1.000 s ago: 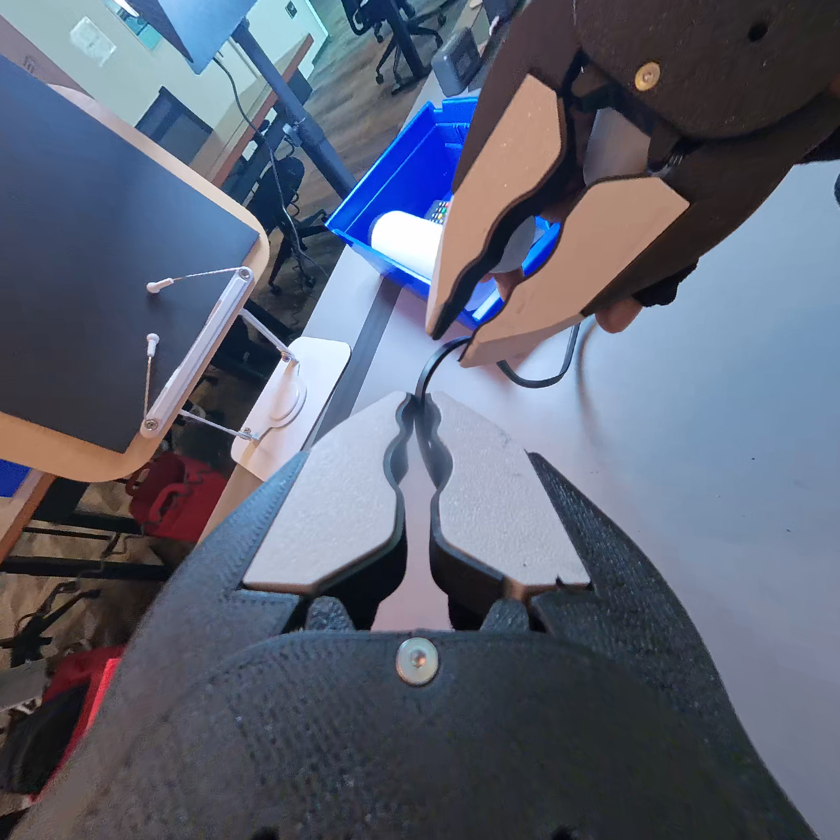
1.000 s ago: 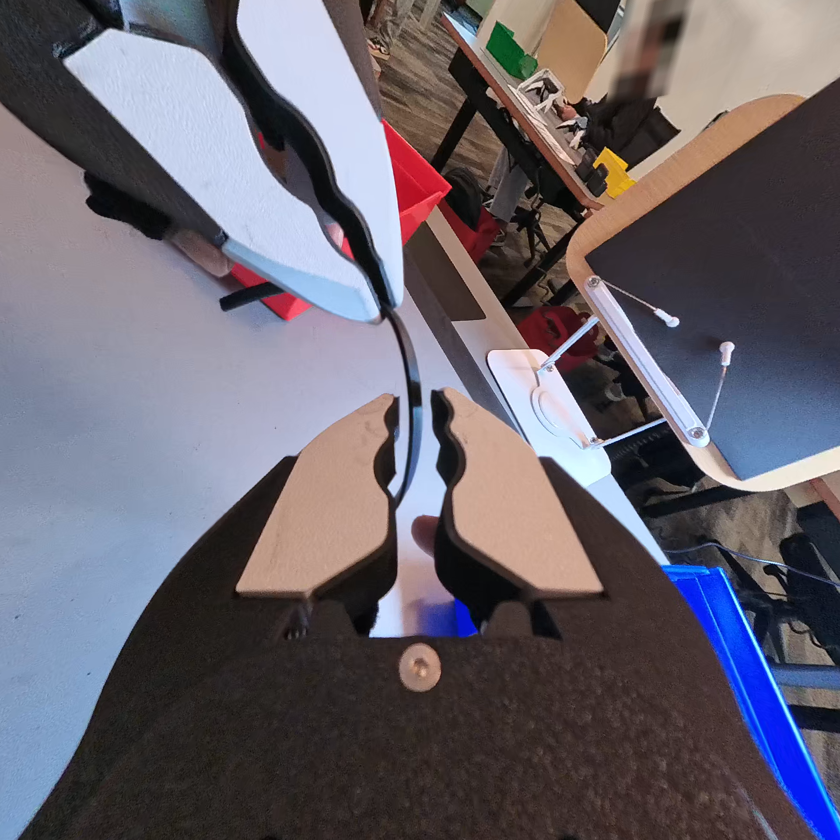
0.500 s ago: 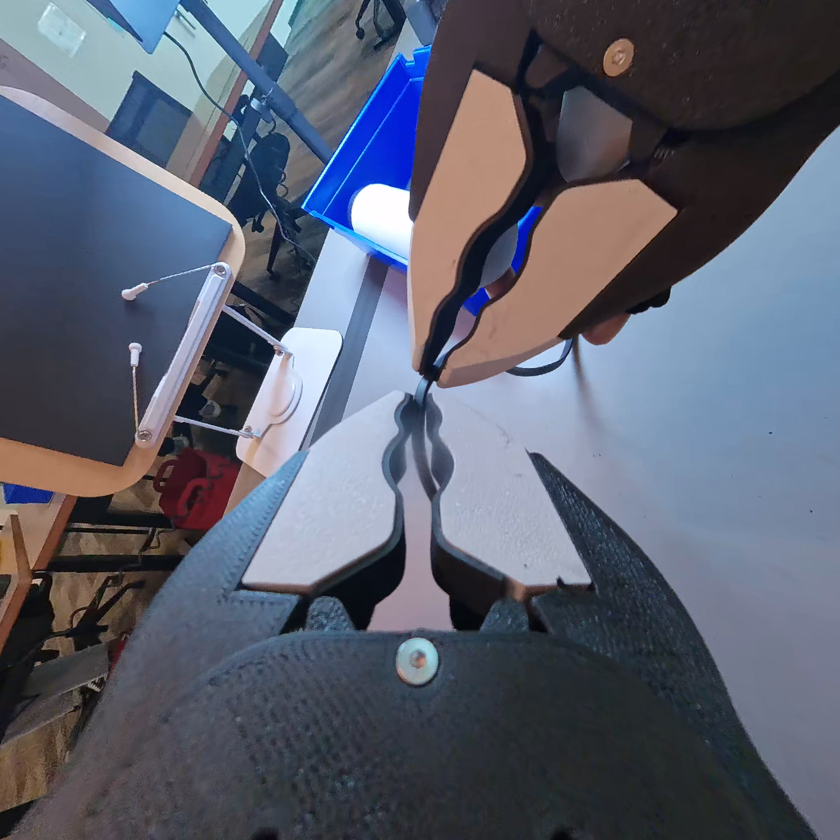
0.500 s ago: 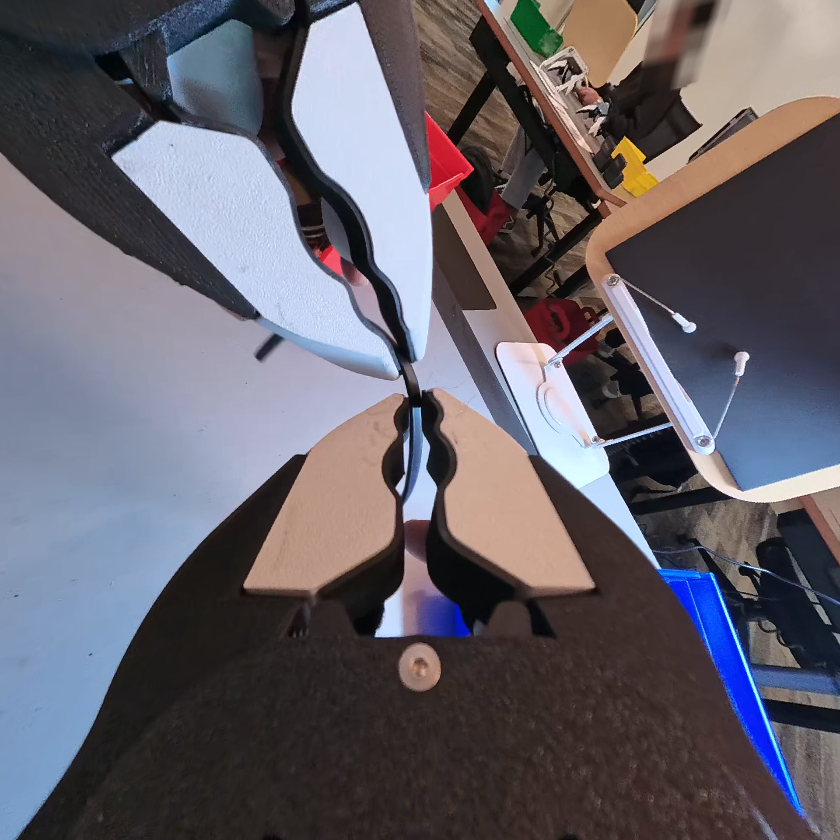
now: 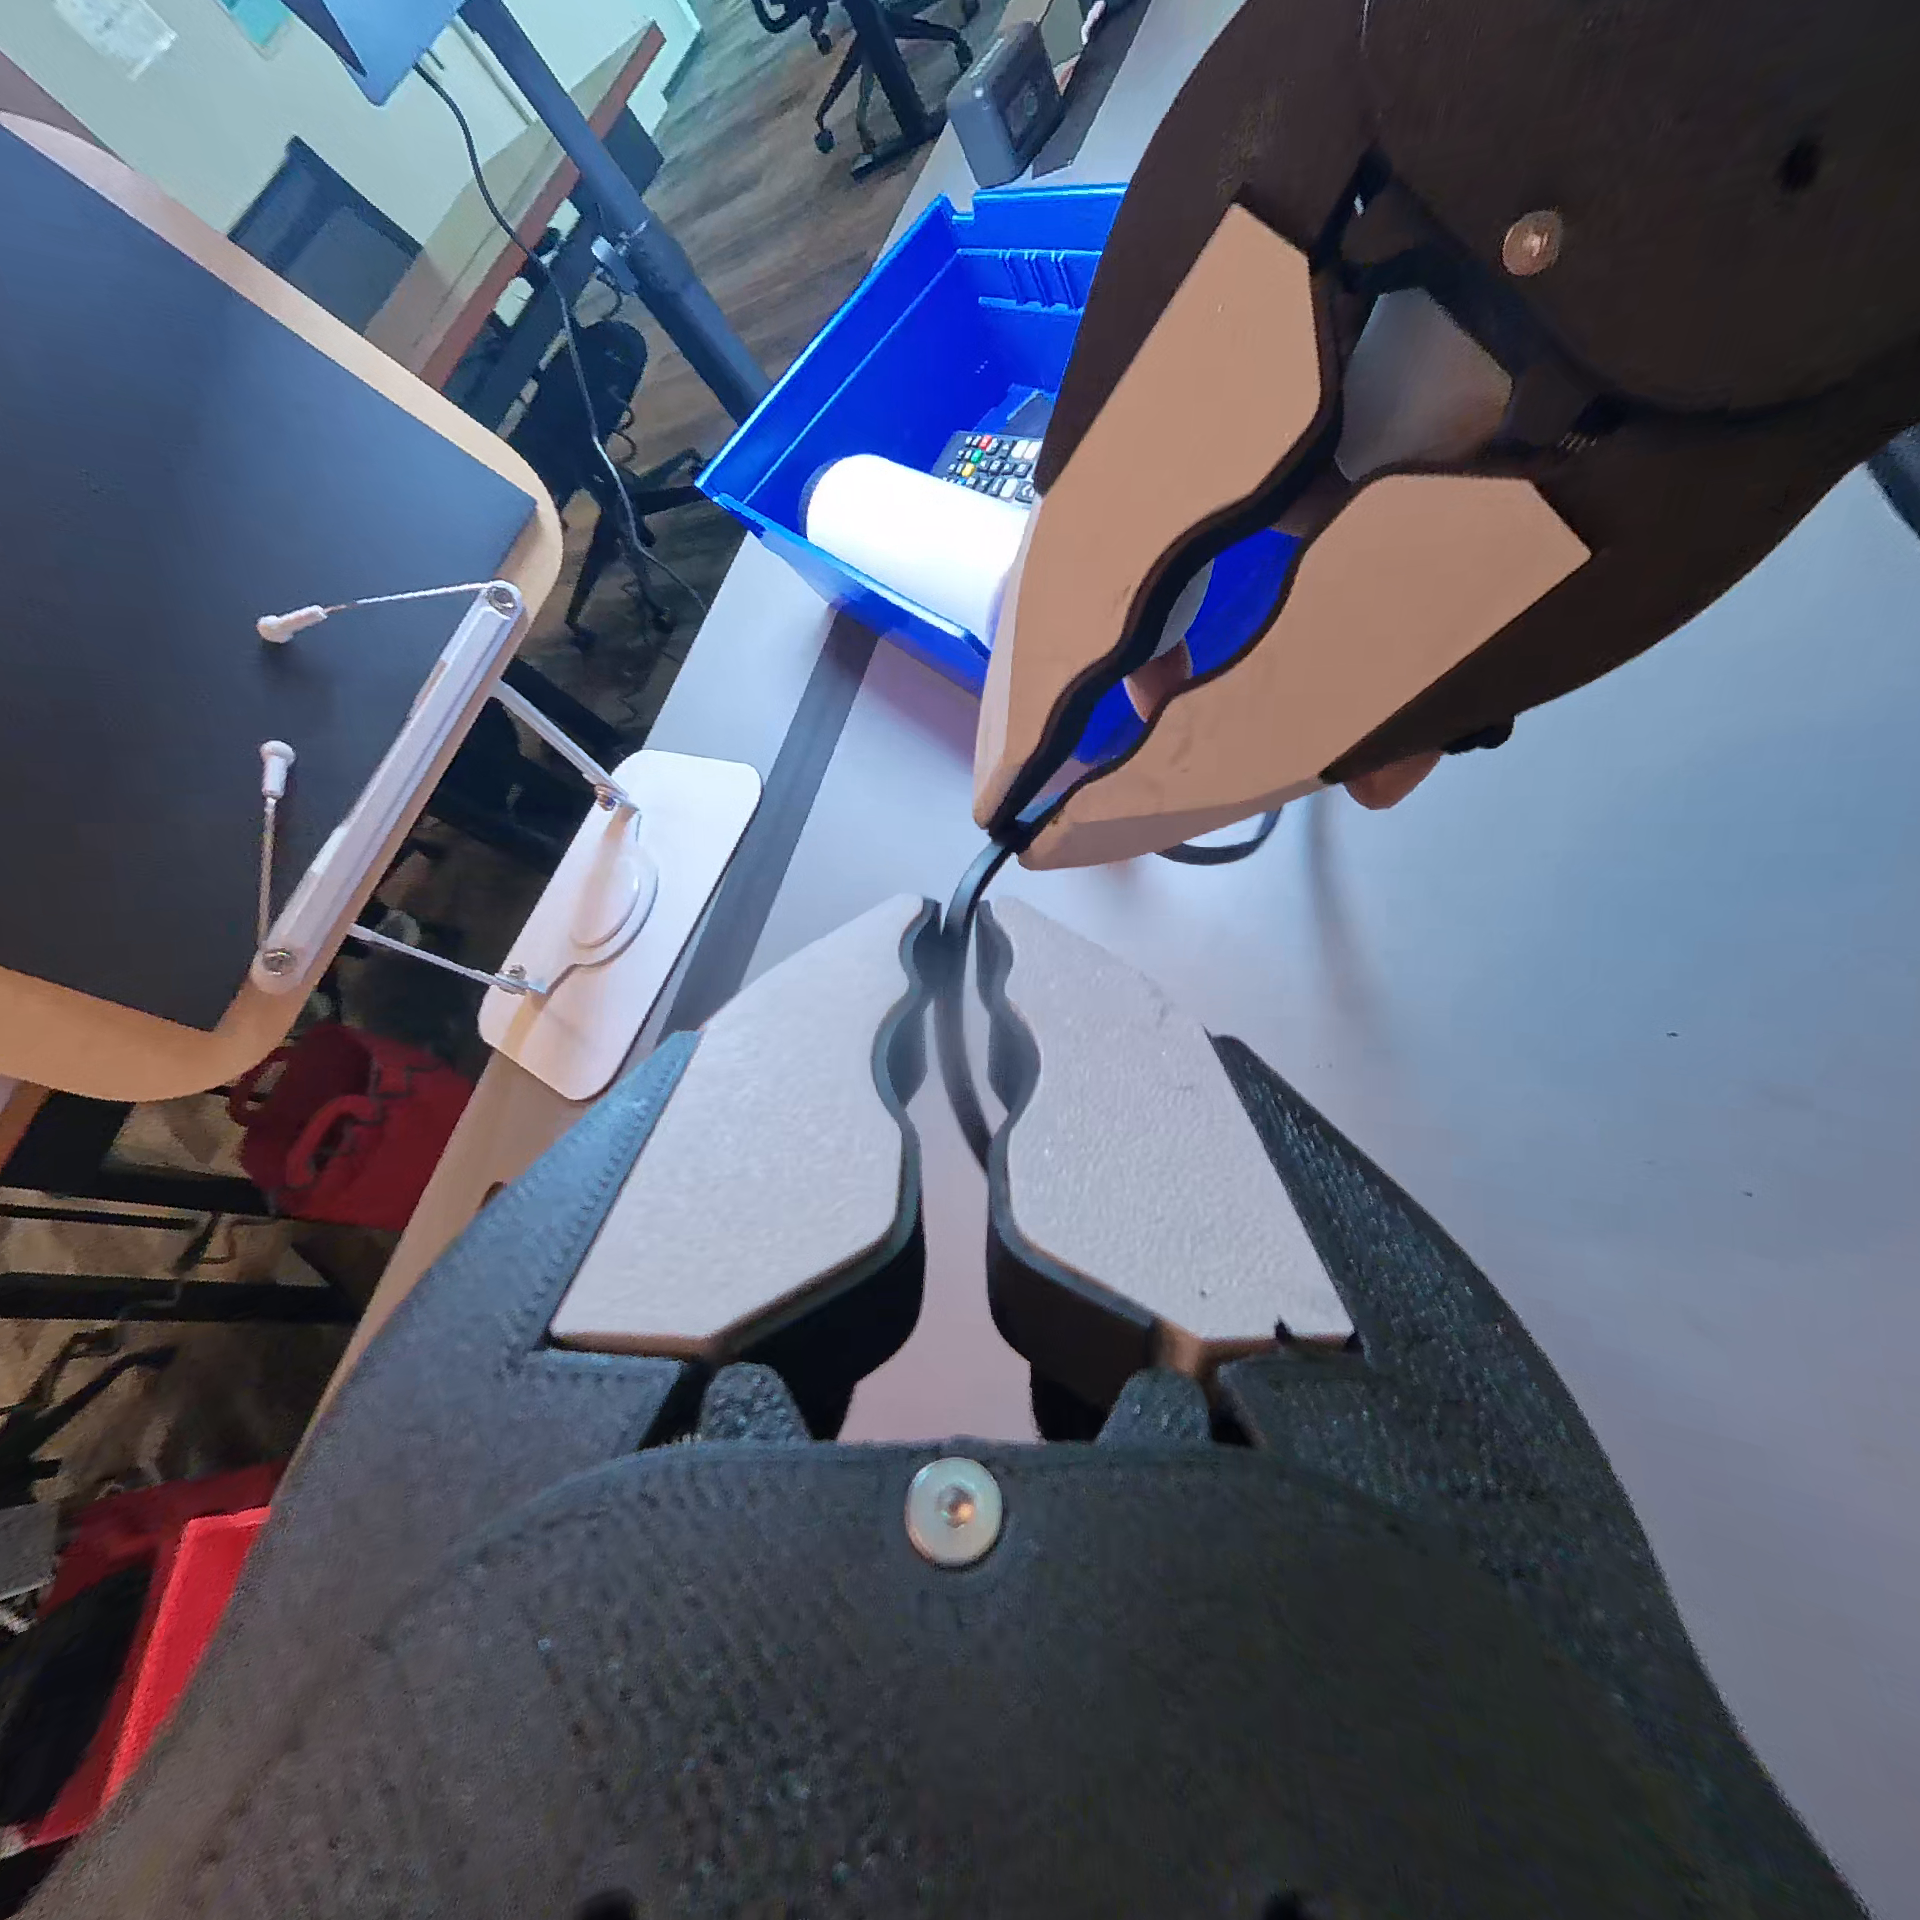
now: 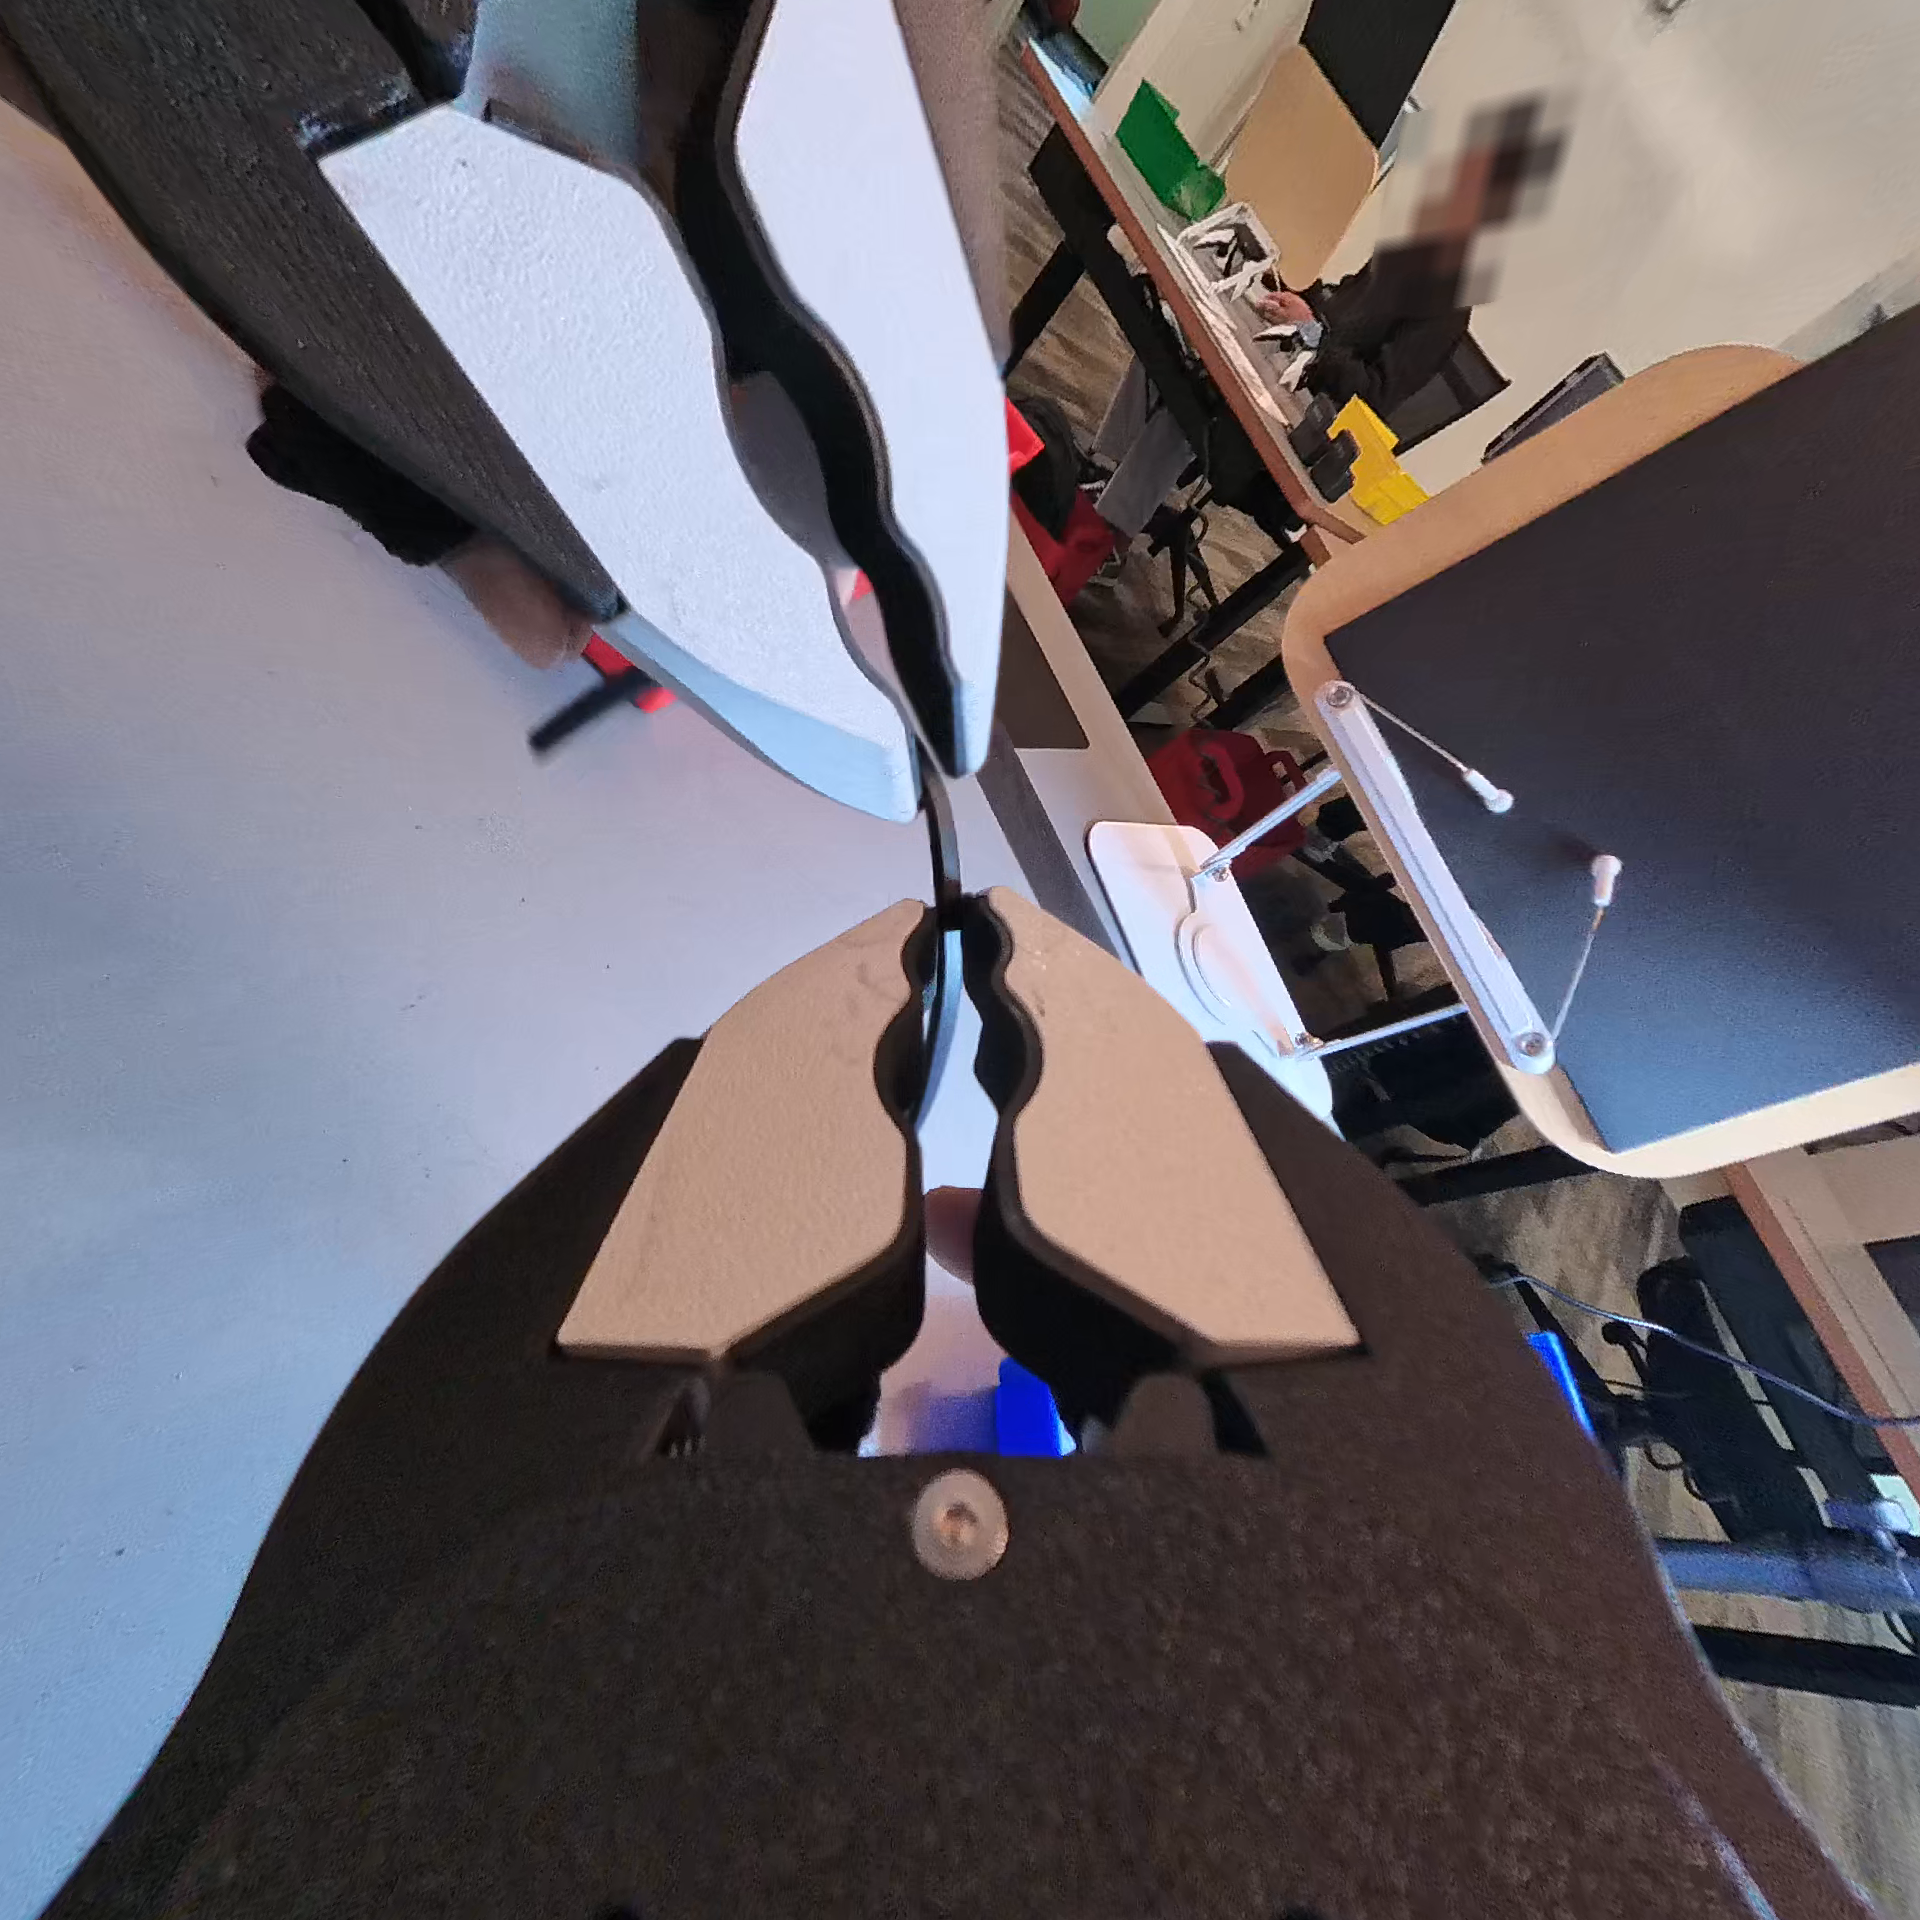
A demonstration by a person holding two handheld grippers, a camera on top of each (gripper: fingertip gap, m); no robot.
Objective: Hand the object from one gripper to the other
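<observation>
1. The left tongs [image 5: 951,920], with pale grey wavy-edged pads on a black textured body, are sitting slightly parted, a narrow gap showing between the tips; they were pinched tighter half a second ago.
2. The thin black flexible plastic strap [image 5: 961,997] is running through that gap, lying against the left pad, and whether the pads are actually gripping it I cannot tell.
3. The right tongs [image 6: 948,902], with tan wavy-edged pads on a dark brown grainy body, are pressing closed on the strap [image 6: 943,862] at their very tips.
4. In the right wrist view the strap is arching up from the tan tips into the tips of the left tongs [image 6: 935,774] above.
5. In the left wrist view the right tongs [image 5: 1013,831] are coming down from the upper right, and the strap's far end is curling out behind them over the smooth grey desk [image 5: 1558,1039].
6. The two pairs of tongs are standing a little farther apart than half a second ago, with more strap showing between them.
7. A glossy blue plastic bin [image 5: 883,395] is sitting on the desk behind the right tongs, holding a white cylinder [image 5: 914,535] and a black remote control with coloured buttons [image 5: 992,457].
8. Off the desk's edge, a black-topped side table with a pale wooden rim [image 5: 208,540] is carrying a white bar with thin wires.
</observation>
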